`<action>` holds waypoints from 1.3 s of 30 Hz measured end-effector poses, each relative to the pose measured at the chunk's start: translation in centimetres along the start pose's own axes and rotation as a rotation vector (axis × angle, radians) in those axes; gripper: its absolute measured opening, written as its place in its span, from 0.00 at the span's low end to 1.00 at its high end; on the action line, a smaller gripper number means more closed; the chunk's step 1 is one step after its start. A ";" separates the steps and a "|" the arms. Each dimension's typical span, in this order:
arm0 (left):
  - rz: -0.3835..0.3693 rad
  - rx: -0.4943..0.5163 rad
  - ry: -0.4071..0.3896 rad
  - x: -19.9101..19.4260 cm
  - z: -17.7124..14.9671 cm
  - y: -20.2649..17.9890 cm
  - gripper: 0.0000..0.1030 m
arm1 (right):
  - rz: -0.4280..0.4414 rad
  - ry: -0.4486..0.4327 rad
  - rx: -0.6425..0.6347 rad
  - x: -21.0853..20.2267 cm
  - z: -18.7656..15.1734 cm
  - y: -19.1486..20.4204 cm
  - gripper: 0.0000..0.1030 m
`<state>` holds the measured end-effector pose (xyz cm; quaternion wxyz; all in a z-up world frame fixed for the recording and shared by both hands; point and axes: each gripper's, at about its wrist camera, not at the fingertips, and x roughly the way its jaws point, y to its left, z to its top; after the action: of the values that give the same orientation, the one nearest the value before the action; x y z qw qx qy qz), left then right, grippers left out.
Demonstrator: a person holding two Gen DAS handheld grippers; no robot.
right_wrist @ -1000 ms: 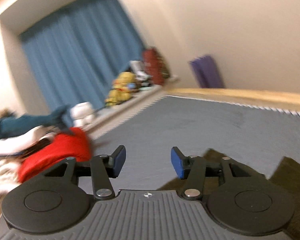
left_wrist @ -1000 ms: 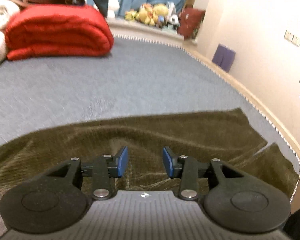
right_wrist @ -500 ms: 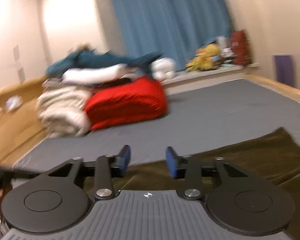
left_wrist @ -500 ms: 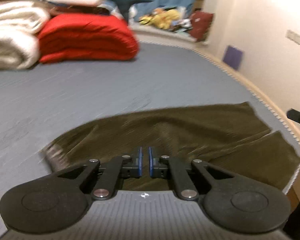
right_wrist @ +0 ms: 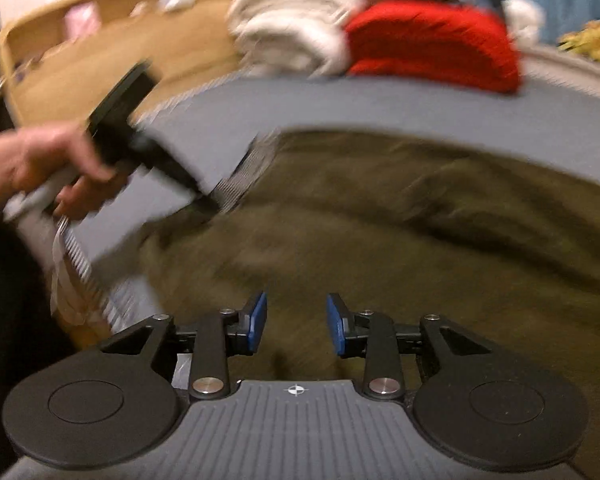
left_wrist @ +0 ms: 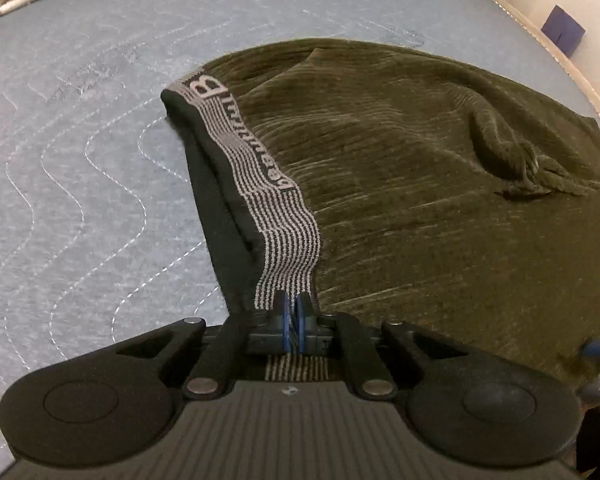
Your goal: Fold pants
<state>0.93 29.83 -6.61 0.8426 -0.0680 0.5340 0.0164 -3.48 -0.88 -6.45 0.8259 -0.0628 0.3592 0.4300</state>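
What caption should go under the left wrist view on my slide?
Left gripper clamped shut on the striped waistband of olive pants lying on a grey quilted mattress.

Both grippers are matte black: the left gripper [left_wrist: 292, 322] and right gripper [right_wrist: 296, 322] each have blue pads, round side discs, silver screws and a ribbed grey body bearing a small crosshair mark. A hand [right_wrist: 40, 168], blurred, seems dark-sleeved.
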 end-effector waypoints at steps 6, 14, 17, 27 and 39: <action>-0.037 -0.149 -0.157 -2.5 1.9 2.3 0.57 | 0.053 0.069 -0.152 0.9 -0.8 3.5 0.46; 0.007 -0.233 -0.078 1.1 3.5 3.9 0.70 | 0.099 0.048 -0.296 1.6 -1.2 7.3 0.50; 0.005 -0.211 -0.068 1.7 3.6 3.3 0.61 | 0.074 0.061 -0.371 2.7 -1.8 8.4 0.43; 0.146 -0.188 -0.170 -1.7 2.8 4.9 0.00 | 0.088 0.021 -0.460 3.1 -2.0 9.6 0.13; 0.023 -0.301 -0.308 -3.3 4.7 4.9 0.12 | 0.133 -0.057 -0.273 -0.6 1.7 6.3 0.37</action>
<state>3.26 35.42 -2.14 0.8943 -0.1837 0.3914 0.1156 -7.60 3.37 -3.55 0.7892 -0.1384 0.2772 0.5302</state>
